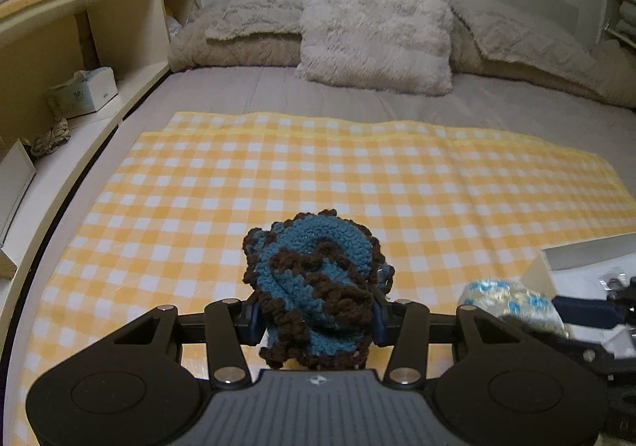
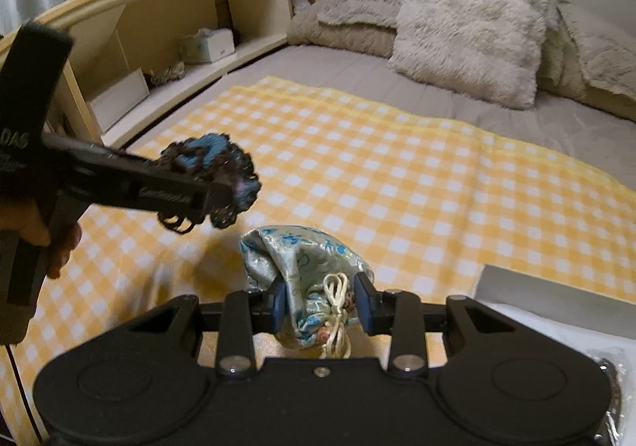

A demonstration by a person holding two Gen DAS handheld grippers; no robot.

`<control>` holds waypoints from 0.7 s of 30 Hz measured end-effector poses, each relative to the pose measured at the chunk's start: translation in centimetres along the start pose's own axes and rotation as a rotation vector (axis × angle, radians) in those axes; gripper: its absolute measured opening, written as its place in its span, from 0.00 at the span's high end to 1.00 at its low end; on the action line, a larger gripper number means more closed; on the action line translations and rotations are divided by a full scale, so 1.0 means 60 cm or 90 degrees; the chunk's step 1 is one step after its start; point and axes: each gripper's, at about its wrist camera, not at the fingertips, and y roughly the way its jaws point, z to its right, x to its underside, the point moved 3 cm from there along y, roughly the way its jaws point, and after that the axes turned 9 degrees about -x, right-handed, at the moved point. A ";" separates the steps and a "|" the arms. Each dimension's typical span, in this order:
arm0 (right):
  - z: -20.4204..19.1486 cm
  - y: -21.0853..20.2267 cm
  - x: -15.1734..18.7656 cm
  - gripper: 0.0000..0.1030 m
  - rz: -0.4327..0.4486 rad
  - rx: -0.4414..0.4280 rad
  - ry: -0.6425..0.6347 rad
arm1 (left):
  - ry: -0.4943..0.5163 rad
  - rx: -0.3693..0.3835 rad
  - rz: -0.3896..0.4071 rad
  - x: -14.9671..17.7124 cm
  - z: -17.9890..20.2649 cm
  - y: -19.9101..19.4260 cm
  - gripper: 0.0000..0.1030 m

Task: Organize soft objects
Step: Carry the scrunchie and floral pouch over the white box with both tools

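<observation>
A blue and brown crocheted piece (image 1: pixel 314 287) is clamped in the left gripper (image 1: pixel 316 320); a silky drawstring pouch (image 2: pixel 306 283) is pinched by the right gripper (image 2: pixel 322 307), above a yellow checked blanket (image 1: pixel 357 175).

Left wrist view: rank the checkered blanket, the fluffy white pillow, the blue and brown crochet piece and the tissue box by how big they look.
1. checkered blanket
2. fluffy white pillow
3. blue and brown crochet piece, though it sits right at the camera in the left gripper, so its look is inflated
4. tissue box
</observation>
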 end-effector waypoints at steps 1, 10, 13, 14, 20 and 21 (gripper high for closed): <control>0.000 -0.009 0.000 0.65 0.006 0.001 0.001 | -0.001 0.006 0.003 0.001 0.000 -0.010 0.53; 0.000 -0.089 -0.006 0.65 0.063 0.018 0.000 | 0.004 0.042 0.049 0.007 0.010 -0.095 0.53; 0.003 -0.116 -0.010 0.65 0.084 0.020 0.004 | 0.010 0.057 0.063 0.010 0.015 -0.119 0.53; 0.004 -0.122 -0.011 0.65 0.090 0.021 0.004 | 0.009 0.064 0.068 0.011 0.017 -0.127 0.53; 0.021 -0.169 -0.016 0.65 0.125 0.034 -0.001 | 0.011 0.103 0.104 0.007 0.039 -0.171 0.53; 0.024 -0.177 -0.016 0.65 0.131 0.037 -0.002 | 0.011 0.111 0.111 0.006 0.045 -0.177 0.53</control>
